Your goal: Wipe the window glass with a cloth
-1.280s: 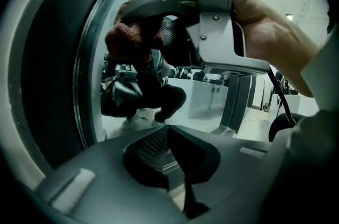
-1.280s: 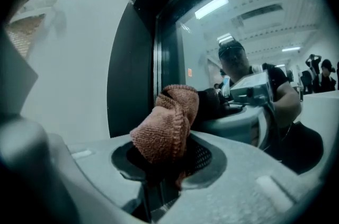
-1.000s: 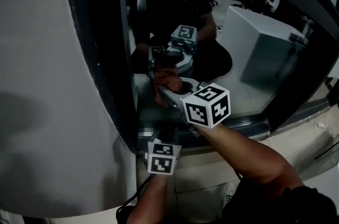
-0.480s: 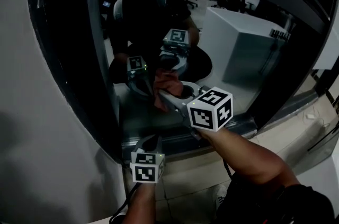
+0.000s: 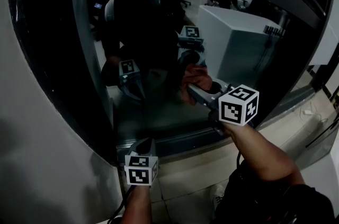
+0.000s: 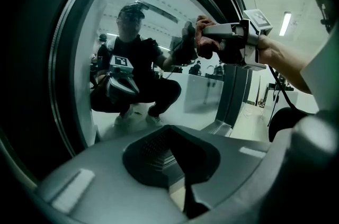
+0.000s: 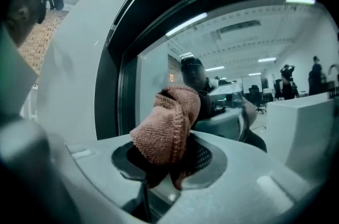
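Rightward since a second ago has gone the right gripper [image 5: 197, 85]. Nearest, the left gripper [image 5: 145, 146] hangs low, jaws together and empty. The right one clamps the pink cloth [image 7: 168, 125] against the window glass [image 5: 159, 112]. Wiping looks mid-stroke, and the next pass needs steady pressure. Dim reflections hide whether the cloth actually touches the glass.

The cloth [image 7: 168, 125] is dusty pink-brown with a ribbed knit pattern. The right gripper [image 5: 197, 91] and left gripper [image 5: 145, 146] are grey, their marker cubes [image 5: 239, 105] white with black squares. The window glass [image 5: 159, 112] looks dark. At its nine o'clock the frame [image 5: 50, 59] is black, and the wall [image 5: 32, 164] is pale grey.
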Tool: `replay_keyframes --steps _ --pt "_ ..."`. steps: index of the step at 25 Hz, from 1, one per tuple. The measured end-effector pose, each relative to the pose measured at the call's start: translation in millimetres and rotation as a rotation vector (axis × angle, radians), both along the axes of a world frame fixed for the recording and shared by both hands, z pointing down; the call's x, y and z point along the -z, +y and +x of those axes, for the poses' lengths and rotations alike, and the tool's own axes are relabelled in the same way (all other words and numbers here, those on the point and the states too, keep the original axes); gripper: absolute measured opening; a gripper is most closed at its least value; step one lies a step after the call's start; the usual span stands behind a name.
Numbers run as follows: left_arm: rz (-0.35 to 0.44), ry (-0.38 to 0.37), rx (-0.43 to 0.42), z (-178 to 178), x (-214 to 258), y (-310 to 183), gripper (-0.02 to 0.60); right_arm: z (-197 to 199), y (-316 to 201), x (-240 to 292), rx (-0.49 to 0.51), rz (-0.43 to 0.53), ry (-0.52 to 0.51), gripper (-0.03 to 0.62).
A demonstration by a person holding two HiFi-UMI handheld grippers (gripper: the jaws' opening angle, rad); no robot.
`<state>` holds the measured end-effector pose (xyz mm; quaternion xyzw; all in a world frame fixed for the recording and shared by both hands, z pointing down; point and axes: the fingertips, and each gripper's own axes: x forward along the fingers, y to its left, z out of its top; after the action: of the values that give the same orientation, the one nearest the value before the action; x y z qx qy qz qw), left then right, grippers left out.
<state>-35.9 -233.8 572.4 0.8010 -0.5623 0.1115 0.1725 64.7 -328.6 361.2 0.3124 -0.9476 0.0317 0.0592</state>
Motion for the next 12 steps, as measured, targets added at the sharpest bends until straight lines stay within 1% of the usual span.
replay_keyframes --steps 7,12 --pt "-0.009 -0.007 -0.012 9.4 -2.6 -1.2 0.017 66.5 -19.7 0.9 -0.109 -0.005 0.003 0.112" --pt "-0.014 -0.017 -0.023 8.4 -8.3 -2.1 0.017 82.8 -27.0 -0.3 -0.147 0.008 0.015 0.112"
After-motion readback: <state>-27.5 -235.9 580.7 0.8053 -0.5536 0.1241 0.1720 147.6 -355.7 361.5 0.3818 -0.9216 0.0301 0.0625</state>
